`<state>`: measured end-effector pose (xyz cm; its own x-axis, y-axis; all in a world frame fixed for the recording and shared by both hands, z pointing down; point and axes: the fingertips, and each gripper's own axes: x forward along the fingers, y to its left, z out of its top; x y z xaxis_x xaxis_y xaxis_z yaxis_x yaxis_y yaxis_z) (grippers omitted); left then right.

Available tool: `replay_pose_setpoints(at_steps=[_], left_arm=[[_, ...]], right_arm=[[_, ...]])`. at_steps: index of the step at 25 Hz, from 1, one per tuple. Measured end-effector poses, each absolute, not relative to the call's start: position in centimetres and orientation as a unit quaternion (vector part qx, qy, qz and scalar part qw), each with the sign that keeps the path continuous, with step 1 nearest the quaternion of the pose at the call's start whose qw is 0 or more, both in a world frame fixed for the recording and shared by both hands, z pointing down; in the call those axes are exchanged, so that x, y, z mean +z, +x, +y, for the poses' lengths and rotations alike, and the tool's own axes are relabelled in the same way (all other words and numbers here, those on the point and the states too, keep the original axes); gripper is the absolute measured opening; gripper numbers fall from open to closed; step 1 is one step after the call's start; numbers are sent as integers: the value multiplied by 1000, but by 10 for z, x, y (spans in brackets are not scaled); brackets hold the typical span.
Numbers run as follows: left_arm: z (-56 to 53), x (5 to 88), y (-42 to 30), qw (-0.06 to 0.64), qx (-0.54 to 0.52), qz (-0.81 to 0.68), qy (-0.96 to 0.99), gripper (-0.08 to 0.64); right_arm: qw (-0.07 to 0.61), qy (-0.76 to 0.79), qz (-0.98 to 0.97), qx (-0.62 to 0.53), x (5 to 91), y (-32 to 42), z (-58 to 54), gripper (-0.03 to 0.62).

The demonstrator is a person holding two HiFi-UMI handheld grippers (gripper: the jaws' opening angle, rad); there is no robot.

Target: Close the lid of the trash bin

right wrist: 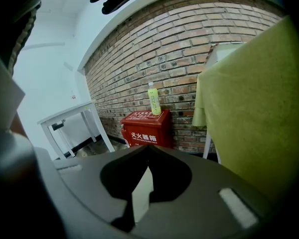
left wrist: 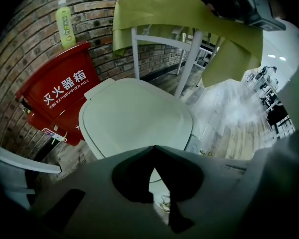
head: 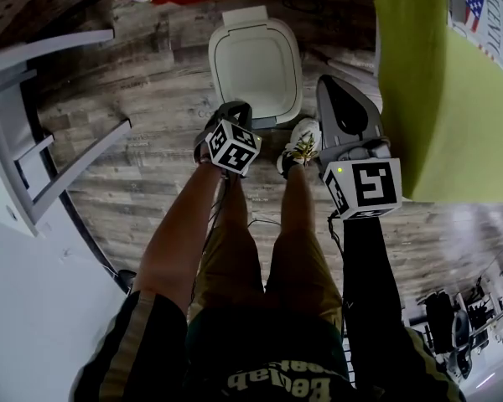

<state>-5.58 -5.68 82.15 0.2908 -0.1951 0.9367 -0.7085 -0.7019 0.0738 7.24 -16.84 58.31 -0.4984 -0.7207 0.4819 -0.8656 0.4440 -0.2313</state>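
The trash bin (head: 256, 65) stood on the wood-plank floor (head: 151, 82) just in front of the person's feet. Its pale, rounded lid (left wrist: 134, 118) lay flat on the rim, with the hinge tab on the far side, toward the wall. The left gripper (left wrist: 152, 149) hung over the bin's near edge with its jaws pressed together at the tips and nothing between them, and the lid filled the view just beyond them. The right gripper (right wrist: 147, 147) was also pinched shut and empty. It sat just to the right of the bin and pointed toward the wall rather than down at the lid.

A light-coloured shoe (head: 302, 145) rested near the bin's front corner, between the two grippers. Close on the right, a table draped in a yellow-green cloth (head: 436, 99) overhung the floor beside the bin, its white leg (left wrist: 134, 54) showing under the cloth. Behind the bin, a red fire extinguisher box (left wrist: 60, 88) sat against the brick wall (left wrist: 20, 39) with a green bottle (left wrist: 65, 21) standing on top. A white table frame (head: 33, 141) stood well apart on the left.
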Motion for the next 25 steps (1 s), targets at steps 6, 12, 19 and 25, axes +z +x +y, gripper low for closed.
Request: replay_pose_setpoints(at_steps=[6,12,19,25], left_arm=[[-55,821,-56,248,514,-304,763,9],[-56,821,-57,247,507,-310,765,8],[-57,820,-57,235,493,-325,772,9],[-58,820,-58,254,475,-351,766,9]], right_arm=[[158,476,-835,228,582,73,-168,14],[160,475,-835,228,583,72,-164,14],[163,476,-834,226,582,74,-161,14],[162,476,-835,225,582,73,-161,14]])
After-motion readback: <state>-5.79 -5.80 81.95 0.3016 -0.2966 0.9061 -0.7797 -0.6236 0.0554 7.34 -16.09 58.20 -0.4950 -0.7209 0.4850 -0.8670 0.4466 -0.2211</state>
